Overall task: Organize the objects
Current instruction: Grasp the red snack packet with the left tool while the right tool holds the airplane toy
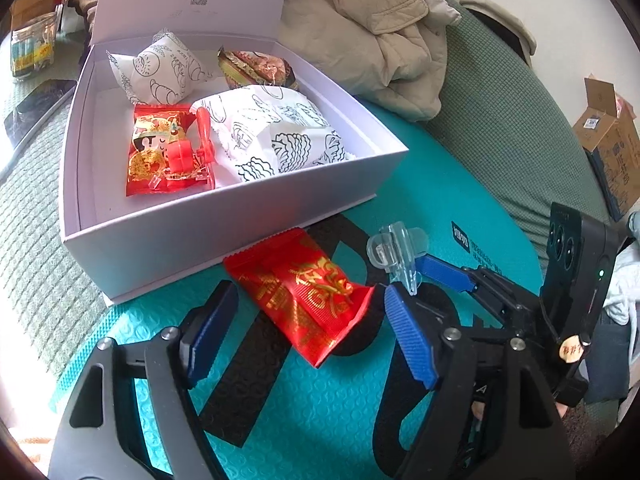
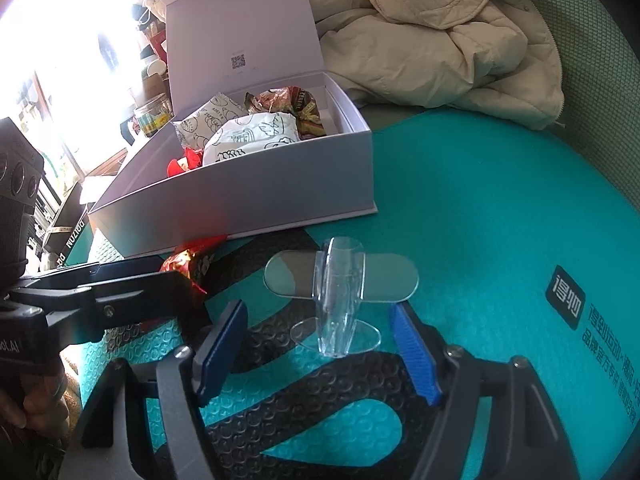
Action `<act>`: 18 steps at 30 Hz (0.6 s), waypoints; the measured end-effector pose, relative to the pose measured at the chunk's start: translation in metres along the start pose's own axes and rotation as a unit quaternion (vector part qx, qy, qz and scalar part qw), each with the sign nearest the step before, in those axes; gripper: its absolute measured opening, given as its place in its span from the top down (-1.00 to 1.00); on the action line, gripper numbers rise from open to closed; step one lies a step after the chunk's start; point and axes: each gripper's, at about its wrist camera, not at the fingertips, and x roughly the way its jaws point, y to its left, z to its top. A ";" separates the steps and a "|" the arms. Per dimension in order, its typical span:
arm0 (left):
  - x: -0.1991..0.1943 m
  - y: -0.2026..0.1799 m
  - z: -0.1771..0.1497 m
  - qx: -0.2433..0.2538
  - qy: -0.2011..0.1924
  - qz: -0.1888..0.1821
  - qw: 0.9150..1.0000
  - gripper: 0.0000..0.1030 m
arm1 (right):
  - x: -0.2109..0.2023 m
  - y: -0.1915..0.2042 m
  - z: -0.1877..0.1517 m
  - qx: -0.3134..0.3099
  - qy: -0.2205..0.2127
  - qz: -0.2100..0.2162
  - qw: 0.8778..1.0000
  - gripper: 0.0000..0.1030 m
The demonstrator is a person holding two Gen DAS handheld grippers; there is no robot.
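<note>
An open white box (image 1: 224,236) holds white printed snack bags (image 1: 272,136), a red packet (image 1: 160,148) with a red toy plane on it, and a brown wrapped snack (image 1: 256,66). A red snack packet (image 1: 304,292) lies on the teal mat in front of the box, between the open fingers of my left gripper (image 1: 308,328). A clear plastic toy plane (image 2: 336,296) lies on the mat between the open fingers of my right gripper (image 2: 320,344). In the left wrist view the plane (image 1: 394,254) sits by the right gripper's tips. The box also shows in the right wrist view (image 2: 256,192).
The teal mat (image 2: 500,220) with black markings lies on a green sofa cover (image 1: 500,140). A beige jacket (image 1: 384,32) is heaped behind the box. A cardboard carton (image 1: 608,136) stands far right and a clear jar (image 1: 34,46) far left.
</note>
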 end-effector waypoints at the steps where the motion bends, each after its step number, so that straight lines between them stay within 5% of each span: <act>1: 0.001 0.001 0.001 -0.005 -0.002 -0.002 1.000 -0.48 | 0.001 0.002 0.001 -0.003 0.001 0.001 1.000 -0.61; 10: 0.010 -0.011 0.003 0.022 -0.012 0.048 0.999 -0.51 | 0.014 -0.002 0.012 -0.018 0.009 -0.049 0.999 -0.65; 18: 0.006 -0.009 0.002 0.009 -0.021 0.084 0.996 -0.52 | 0.025 -0.002 0.020 -0.047 0.019 -0.052 0.997 -0.80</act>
